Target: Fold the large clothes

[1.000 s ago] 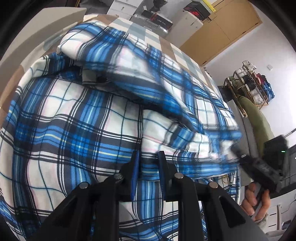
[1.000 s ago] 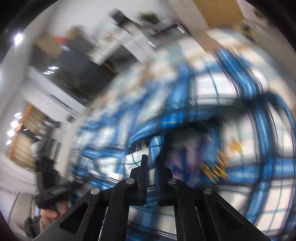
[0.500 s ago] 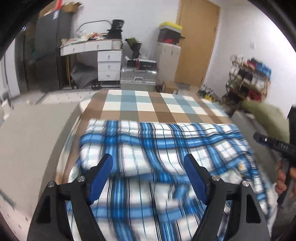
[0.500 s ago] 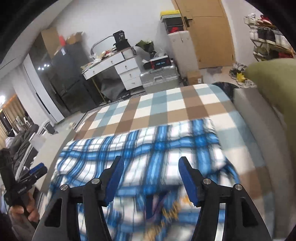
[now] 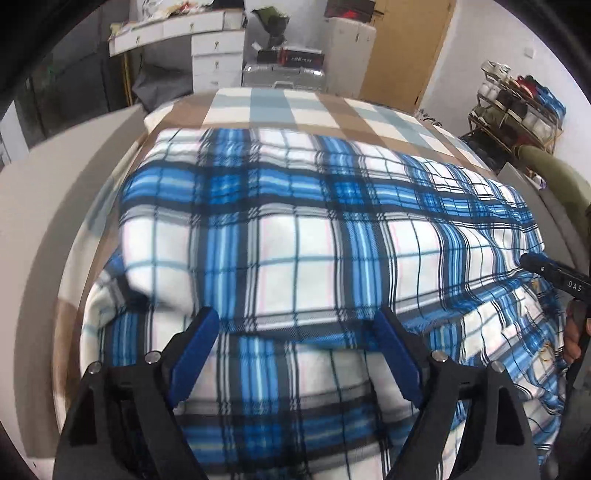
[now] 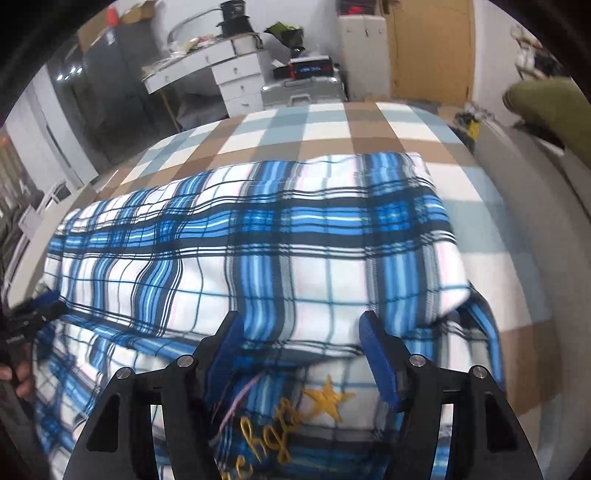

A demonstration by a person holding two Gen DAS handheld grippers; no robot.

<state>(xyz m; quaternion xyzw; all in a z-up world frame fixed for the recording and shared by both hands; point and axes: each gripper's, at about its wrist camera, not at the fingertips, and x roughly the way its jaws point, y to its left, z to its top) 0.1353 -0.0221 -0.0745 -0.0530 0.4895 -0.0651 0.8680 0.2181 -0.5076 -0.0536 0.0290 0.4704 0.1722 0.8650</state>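
White drawer desk [image 5: 207, 40], wooden door [image 5: 402, 48], white walls [image 5: 480, 33]

We look down steeply from just behind each gripper, close over the blue-and-white plaid fleece blanket [image 5: 295, 236] on the brown-and-grey checked bed [image 5: 280, 107]. The left view sits toward the bed's left side, the right view toward its right. Both face the white drawer desk [image 6: 236, 74] and share the blanket's folded top layer.
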